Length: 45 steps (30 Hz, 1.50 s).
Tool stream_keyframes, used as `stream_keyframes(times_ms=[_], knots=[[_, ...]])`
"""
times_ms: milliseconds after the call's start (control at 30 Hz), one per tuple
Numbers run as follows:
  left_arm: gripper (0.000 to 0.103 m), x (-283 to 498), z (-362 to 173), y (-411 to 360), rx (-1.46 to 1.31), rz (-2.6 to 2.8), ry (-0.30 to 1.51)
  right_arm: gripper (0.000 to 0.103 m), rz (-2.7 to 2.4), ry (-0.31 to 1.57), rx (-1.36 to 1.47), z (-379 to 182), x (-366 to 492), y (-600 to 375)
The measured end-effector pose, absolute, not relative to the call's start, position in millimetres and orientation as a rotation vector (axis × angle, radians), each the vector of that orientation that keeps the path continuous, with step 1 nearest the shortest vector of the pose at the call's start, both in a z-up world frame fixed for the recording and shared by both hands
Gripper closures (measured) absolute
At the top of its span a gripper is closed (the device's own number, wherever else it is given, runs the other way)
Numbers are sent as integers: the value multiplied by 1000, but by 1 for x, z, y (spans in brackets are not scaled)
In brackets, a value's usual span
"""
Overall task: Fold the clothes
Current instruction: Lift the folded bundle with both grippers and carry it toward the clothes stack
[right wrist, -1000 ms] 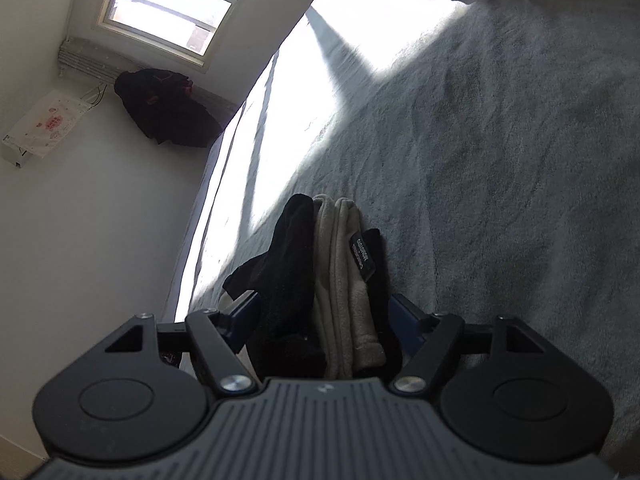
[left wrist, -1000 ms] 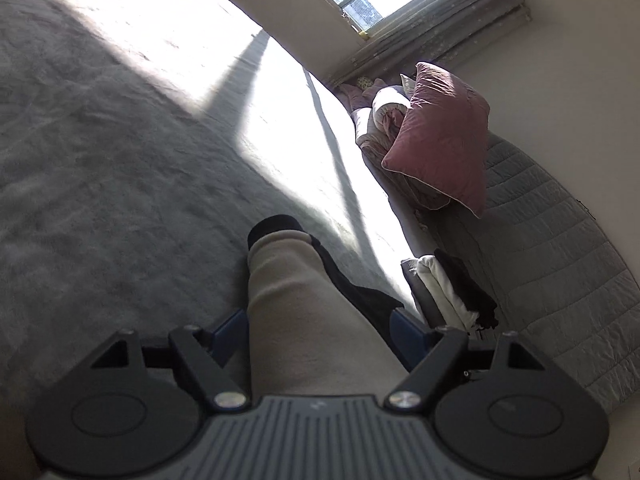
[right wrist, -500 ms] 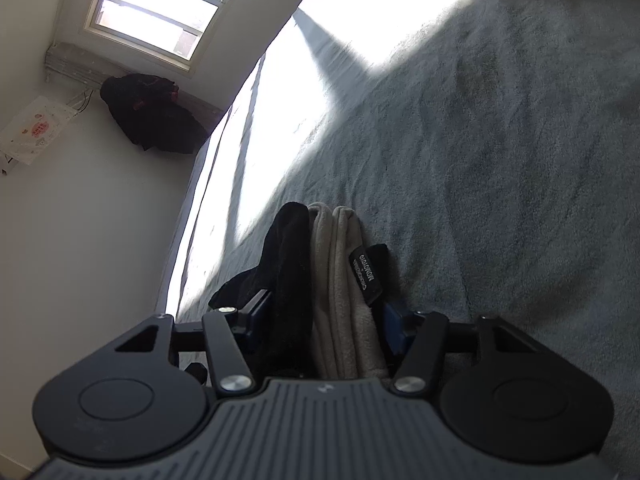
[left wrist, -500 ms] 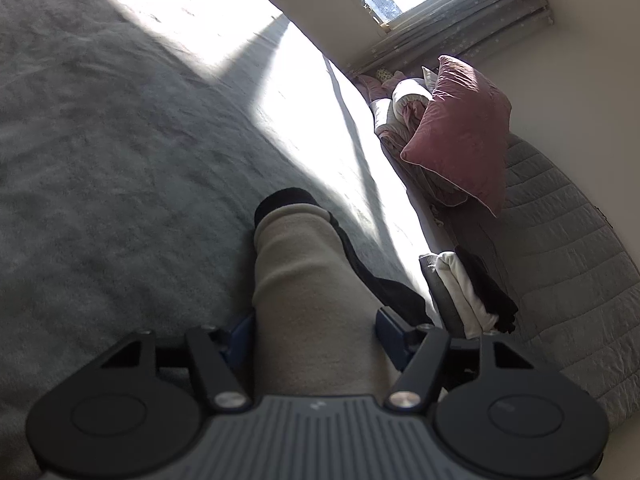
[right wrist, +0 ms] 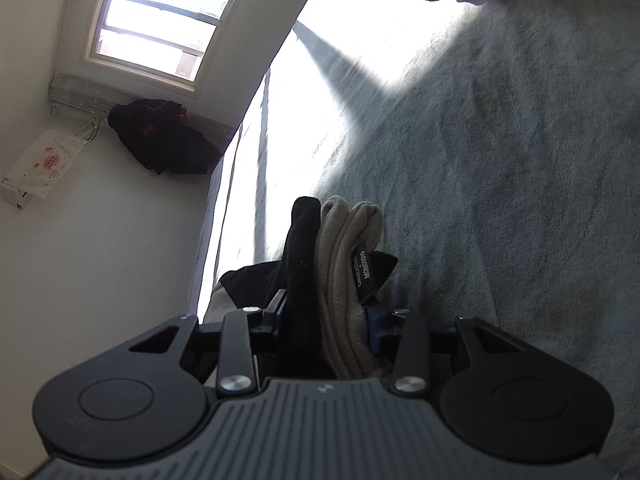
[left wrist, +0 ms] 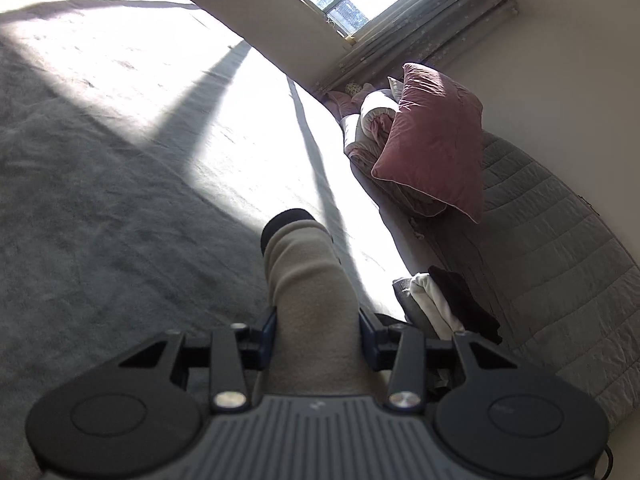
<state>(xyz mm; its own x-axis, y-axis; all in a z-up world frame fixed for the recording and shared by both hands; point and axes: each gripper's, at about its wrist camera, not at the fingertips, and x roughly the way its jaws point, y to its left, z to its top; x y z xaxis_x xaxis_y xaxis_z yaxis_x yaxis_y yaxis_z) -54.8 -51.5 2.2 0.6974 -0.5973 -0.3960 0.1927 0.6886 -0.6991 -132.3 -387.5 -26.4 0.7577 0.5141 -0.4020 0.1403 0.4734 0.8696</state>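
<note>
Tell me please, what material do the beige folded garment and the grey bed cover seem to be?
The beige folded garment looks like soft matte fleece: thick, fuzzy, rounded folds. The grey bed cover seems plush, perhaps short-pile fleece, with brushed nap marks.

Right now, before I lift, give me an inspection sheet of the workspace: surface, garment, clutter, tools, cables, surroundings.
Surface: grey bed cover, part sunlit, part shaded.
Job's things: beige and black garment, bunched folds, lying on the cover and running through both tools.
Clutter: folded clothes stack at the bed's edge; pink pillow on rolled bedding; dark bundle below the window.
Tools: left tool and right tool have just been closing; each presses the garment from both sides.
Cables: thin wires by the white box on the wall, right wrist view.
Surroundings: window, curtain, quilted headboard.
</note>
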Motion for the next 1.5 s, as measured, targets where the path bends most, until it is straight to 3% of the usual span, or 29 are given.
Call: stream_keyframes(times_ms=[633, 1067, 1500], knots=[[64, 58, 123, -187, -463, -737, 532, 61, 116, 312, 963, 84, -72, -448], [67, 120, 170, -340, -254, -1061, 510, 61, -102, -41, 907, 67, -63, -520], [66, 168, 138, -432, -144, -1209, 548, 61, -276, -103, 976, 45, -67, -557]])
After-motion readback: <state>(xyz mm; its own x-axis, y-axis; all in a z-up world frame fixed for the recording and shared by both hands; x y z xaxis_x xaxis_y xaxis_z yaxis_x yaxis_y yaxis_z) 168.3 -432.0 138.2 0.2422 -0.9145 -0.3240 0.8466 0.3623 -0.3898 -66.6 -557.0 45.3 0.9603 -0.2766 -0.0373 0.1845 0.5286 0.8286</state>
